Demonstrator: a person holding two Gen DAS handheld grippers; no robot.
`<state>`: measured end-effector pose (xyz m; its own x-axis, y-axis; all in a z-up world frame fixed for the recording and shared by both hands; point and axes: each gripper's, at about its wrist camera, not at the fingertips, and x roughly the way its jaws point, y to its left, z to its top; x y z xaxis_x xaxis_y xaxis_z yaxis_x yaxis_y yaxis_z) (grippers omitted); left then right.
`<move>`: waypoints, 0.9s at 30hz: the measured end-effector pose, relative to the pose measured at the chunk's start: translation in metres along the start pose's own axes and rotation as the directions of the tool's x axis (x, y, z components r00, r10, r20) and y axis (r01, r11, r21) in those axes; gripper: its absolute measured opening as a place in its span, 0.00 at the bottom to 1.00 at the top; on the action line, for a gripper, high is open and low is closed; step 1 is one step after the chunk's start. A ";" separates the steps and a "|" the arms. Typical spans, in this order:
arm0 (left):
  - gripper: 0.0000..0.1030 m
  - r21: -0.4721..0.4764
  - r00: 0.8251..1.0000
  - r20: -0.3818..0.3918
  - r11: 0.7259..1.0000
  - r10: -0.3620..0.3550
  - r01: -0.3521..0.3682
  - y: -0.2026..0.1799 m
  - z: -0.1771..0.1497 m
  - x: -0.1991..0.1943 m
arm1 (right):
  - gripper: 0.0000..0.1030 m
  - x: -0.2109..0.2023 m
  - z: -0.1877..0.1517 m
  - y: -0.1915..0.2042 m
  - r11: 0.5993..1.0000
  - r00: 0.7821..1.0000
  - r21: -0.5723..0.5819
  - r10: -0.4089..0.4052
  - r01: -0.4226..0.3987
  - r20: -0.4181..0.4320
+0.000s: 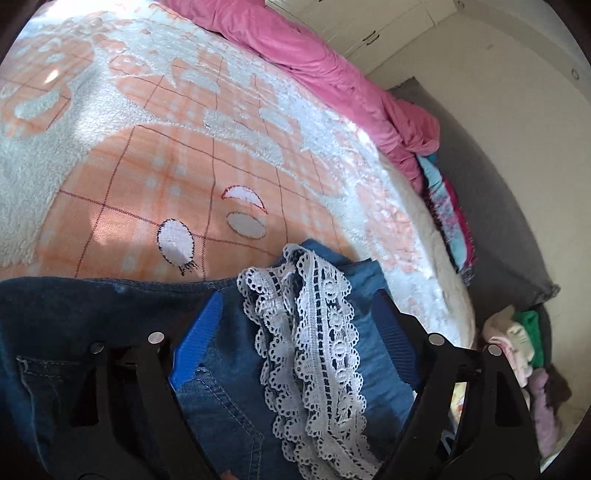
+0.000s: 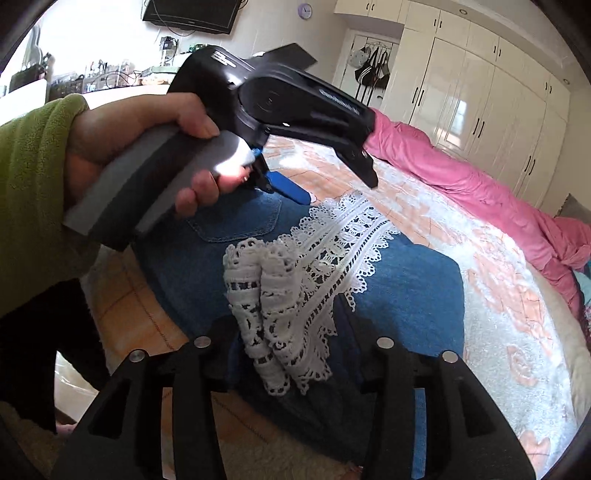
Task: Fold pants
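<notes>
A bed [image 2: 498,332] filled most of both views, covered by a fleecy blanket [image 1: 155,155] in peach and white with a thin red grid and cartoon shapes. Along the bed's far edge lay a rumpled pink quilt [image 2: 472,177], and past it a wall of glossy white wardrobes [image 2: 491,92] ran toward the corner of the room. A black television [image 2: 190,11] hung high on the far wall above a cluttered shelf. On the blanket near the bed's near edge lay the pants [image 2: 399,280], blue denim, folded into a thick bundle with a back pocket facing up and a band of white lace [image 2: 306,280] bunched across the top. In the left wrist view a pile of clothes [image 1: 517,343] sat off the bed's side, by a grey headboard or panel. A hand [image 2: 136,147] in a green sleeve [image 2: 33,199] gripped the grey handle of the left tongs [image 1: 295,325], which reached over the pants from the far side; their blue pads stood wide apart on either side of the lace and denim, released and pressing on nothing. The right tongs [image 2: 291,354] pointed down at the near edge of the bundle, black fingers spread on either side of the lace end and the denim fold; the pads themselves were hidden under the cloth and the frame, so I could not tell whether they pinched the fabric or stood clear of it.
</notes>
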<state>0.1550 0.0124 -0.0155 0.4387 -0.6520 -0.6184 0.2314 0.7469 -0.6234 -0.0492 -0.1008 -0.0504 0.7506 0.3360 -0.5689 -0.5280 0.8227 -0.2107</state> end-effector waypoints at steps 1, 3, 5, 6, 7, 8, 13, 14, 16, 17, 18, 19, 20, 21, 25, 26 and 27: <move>0.73 -0.003 1.000 -0.008 1.000 -0.002 0.002 0.000 0.001 0.002 | 0.42 -0.004 -0.001 -0.001 1.000 1.000 0.018 0.018 -0.018 0.001; 0.73 -0.011 1.000 -0.016 1.000 0.011 -0.011 -0.001 0.002 0.006 | 0.42 -0.006 -0.001 -0.004 0.998 0.999 0.045 0.048 -0.049 0.004; 0.73 -0.015 1.000 -0.020 1.000 0.020 -0.021 -0.004 0.005 0.014 | 0.42 -0.006 0.000 -0.006 0.997 0.999 0.051 0.052 -0.052 0.008; 0.70 -0.019 1.000 -0.023 1.000 0.019 -0.020 -0.005 0.007 0.016 | 0.42 -0.007 0.000 -0.006 0.997 0.998 0.051 0.061 -0.062 0.012; 0.65 -0.020 0.999 -0.027 1.000 0.018 -0.019 -0.005 0.005 0.019 | 0.40 -0.007 0.000 -0.006 0.996 0.997 0.049 0.072 -0.072 0.011; 0.61 -0.024 0.999 -0.027 0.999 0.023 -0.024 -0.003 0.003 0.019 | 0.32 -0.007 0.000 -0.005 0.995 0.996 0.046 0.087 -0.087 0.009; 0.16 -0.043 0.998 -0.029 0.997 0.056 -0.057 0.000 0.004 0.031 | 0.29 -0.005 -0.002 -0.001 0.994 0.995 0.017 0.104 -0.104 -0.005; 0.16 -0.045 0.998 -0.030 0.997 0.060 -0.061 0.001 0.004 0.031 | 0.28 -0.008 -0.002 -0.001 0.994 0.994 0.022 0.107 -0.107 -0.003; 0.13 -0.035 0.998 -0.017 0.998 0.054 -0.055 -0.003 0.004 0.028 | 0.27 -0.011 -0.003 -0.002 0.993 0.993 0.032 0.117 -0.117 0.003; 0.13 -0.026 0.999 -0.006 0.999 0.046 -0.046 -0.006 0.005 0.025 | 0.27 -0.012 -0.003 -0.002 0.992 0.992 0.036 0.124 -0.124 0.007; 0.13 -0.009 0.999 0.012 0.999 0.032 -0.032 -0.010 0.006 0.020 | 0.27 -0.014 -0.002 -0.002 0.990 0.991 0.038 0.134 -0.135 0.017; 0.12 0.008 0.999 0.032 1.000 0.026 -0.026 -0.013 0.007 0.015 | 0.27 -0.014 0.000 -0.003 0.988 0.989 0.037 0.146 -0.147 0.025; 0.12 0.025 0.998 0.050 0.999 0.030 -0.031 -0.015 0.007 0.011 | 0.27 -0.014 0.001 -0.002 0.987 0.987 0.032 0.156 -0.157 0.032; 0.12 0.039 0.997 0.064 0.998 0.046 -0.049 -0.014 0.006 0.008 | 0.27 -0.014 0.002 0.001 0.986 0.986 0.019 0.164 -0.165 0.037; 0.12 -0.017 0.995 0.040 0.996 0.092 -0.092 0.010 0.000 0.014 | 0.27 -0.009 -0.002 0.018 0.987 0.989 -0.072 0.147 -0.147 0.000; 0.12 -0.030 0.995 0.038 0.995 0.092 -0.090 0.015 -0.002 0.015 | 0.27 -0.010 -0.003 0.020 0.986 0.990 -0.091 0.140 -0.139 0.002; 0.13 -0.035 0.995 0.039 0.996 0.088 -0.087 0.017 -0.003 0.015 | 0.27 -0.010 -0.002 0.021 0.985 0.990 -0.097 0.142 -0.141 0.002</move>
<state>0.1629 0.0150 -0.0372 0.4910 -0.5778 -0.6520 0.1620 0.7959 -0.5833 -0.0687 -0.0883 -0.0508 0.6691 0.4504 -0.5911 -0.6647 0.7185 -0.2048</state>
